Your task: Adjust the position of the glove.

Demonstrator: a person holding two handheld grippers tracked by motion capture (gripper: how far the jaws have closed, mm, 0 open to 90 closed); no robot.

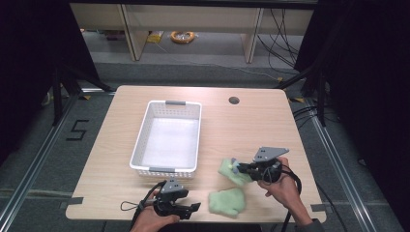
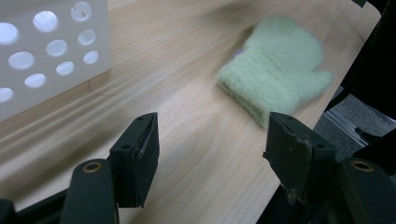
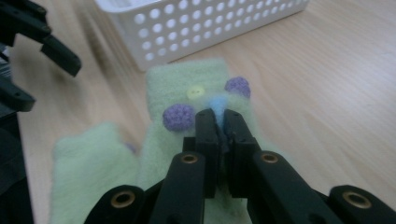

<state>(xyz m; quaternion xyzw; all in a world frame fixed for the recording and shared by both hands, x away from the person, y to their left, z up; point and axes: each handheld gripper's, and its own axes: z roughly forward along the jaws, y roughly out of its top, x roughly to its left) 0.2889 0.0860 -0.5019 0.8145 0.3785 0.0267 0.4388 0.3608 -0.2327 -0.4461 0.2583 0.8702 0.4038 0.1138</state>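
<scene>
Green mitten (image 3: 196,93) between closed jaws

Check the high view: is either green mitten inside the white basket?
No, the white basket holds nothing, and both mittens lie on the table: one by the near edge, the other in the right gripper.

We are looking along the right gripper (image 3: 223,122), whose jaws are closing tight on a pale green mitten (image 3: 201,93) (two purple crocheted dots, a yellow button and a bit of blue are showing on it). A second green mitten (image 3: 91,163) is lying just beside it at the left. A white perforated basket (image 3: 205,28) is sitting behind on the wooden table (image 3: 327,93). The other gripper (image 3: 32,42) is showing at upper left.
</scene>
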